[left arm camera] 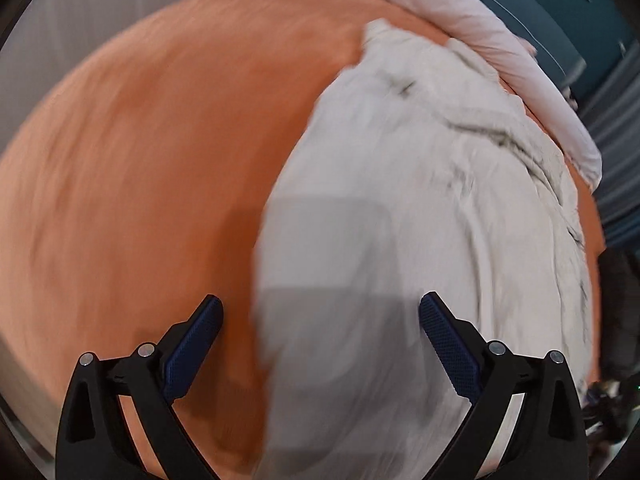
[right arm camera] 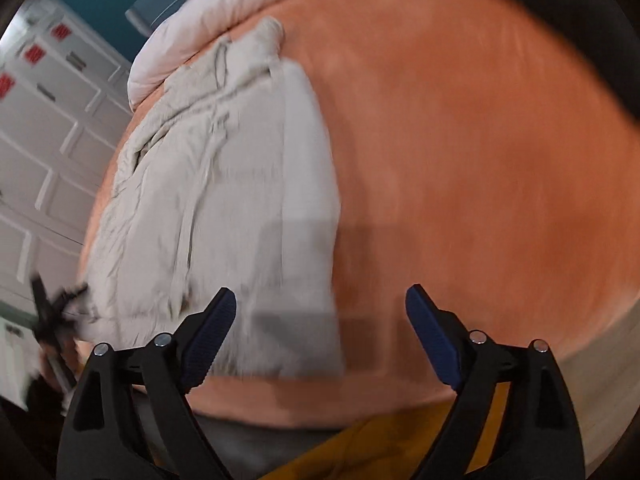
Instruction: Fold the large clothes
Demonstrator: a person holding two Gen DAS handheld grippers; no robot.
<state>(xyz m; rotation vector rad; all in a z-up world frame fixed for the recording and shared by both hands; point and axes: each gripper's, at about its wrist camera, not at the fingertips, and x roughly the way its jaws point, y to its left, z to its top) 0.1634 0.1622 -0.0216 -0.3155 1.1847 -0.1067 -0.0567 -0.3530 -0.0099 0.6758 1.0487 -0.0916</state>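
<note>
A pale grey garment (left arm camera: 420, 200) lies partly folded on an orange bed sheet (left arm camera: 160, 180), with wrinkles and drawstrings along its far side. My left gripper (left arm camera: 320, 308) hovers above the garment's near straight edge, jaws wide apart and nothing between the blue pads (left arm camera: 448, 344). In the right wrist view the same garment (right arm camera: 224, 200) lies left of centre on the sheet (right arm camera: 460, 160). My right gripper (right arm camera: 320, 300) hangs open over its near right corner, nothing between the fingers. Both views are blurred by motion.
A pale pink duvet (left arm camera: 500, 52) is bunched along the far side of the bed. White panelled cupboards (right arm camera: 44, 152) stand beyond the bed's left side in the right wrist view. A yellow cloth (right arm camera: 380, 448) shows at the near edge.
</note>
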